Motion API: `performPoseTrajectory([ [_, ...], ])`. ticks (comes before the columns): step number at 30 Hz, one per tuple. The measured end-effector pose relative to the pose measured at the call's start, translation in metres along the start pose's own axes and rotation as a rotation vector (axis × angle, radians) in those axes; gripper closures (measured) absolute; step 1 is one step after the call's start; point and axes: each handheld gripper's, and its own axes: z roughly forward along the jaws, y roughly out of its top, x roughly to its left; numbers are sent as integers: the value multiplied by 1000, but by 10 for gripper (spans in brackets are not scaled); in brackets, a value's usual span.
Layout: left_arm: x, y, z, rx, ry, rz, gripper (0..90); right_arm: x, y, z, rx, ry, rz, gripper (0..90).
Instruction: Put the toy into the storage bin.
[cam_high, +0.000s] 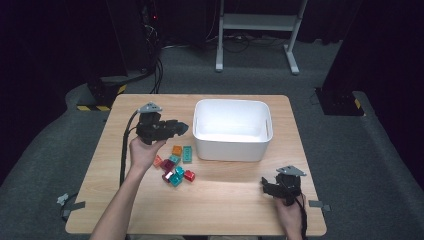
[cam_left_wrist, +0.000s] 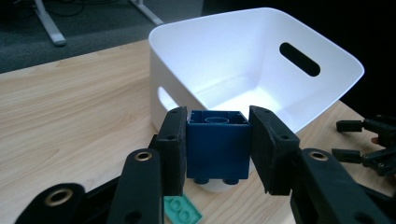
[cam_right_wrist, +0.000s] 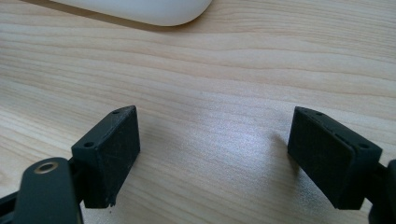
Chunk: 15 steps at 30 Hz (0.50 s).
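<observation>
blue brick (cam_left_wrist: 215, 144) sits clamped between the pads of my left gripper (cam_left_wrist: 215, 149), studs pointing down and hollow underside up, held off the table (cam_high: 225, 185) just short of the white bin (cam_left_wrist: 261, 60). from above i see that left gripper (cam_high: 172, 129) pointing toward the bin's (cam_high: 232, 150) near left corner, over the scatter of loose bricks (cam_high: 175, 167) in orange, green, teal, red and maroon. one green plate (cam_left_wrist: 183, 210) lies on the wood right under my jaws. my right gripper (cam_right_wrist: 212, 154) has its jaws spread wide with nothing between them, hanging low over bare wood near the table's front right corner (cam_high: 284, 187), well apart from the bricks.
</observation>
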Motion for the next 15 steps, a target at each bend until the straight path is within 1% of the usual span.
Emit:
performPoseTrajectory([
  [2, -2, 7, 6, 3, -8, 2, 586, 0, 0, 0, 0, 0, 0, 168],
  [3, -2, 7, 6, 3, -8, 2, 586, 0, 0, 0, 0, 0, 0, 168],
  [9, -6, 18, 17, 9, -15, 16, 586, 0, 0, 0, 0, 0, 0, 168],
  [15, -12, 27, 31, 16, -36, 24, 586, 0, 0, 0, 0, 0, 0, 168],
])
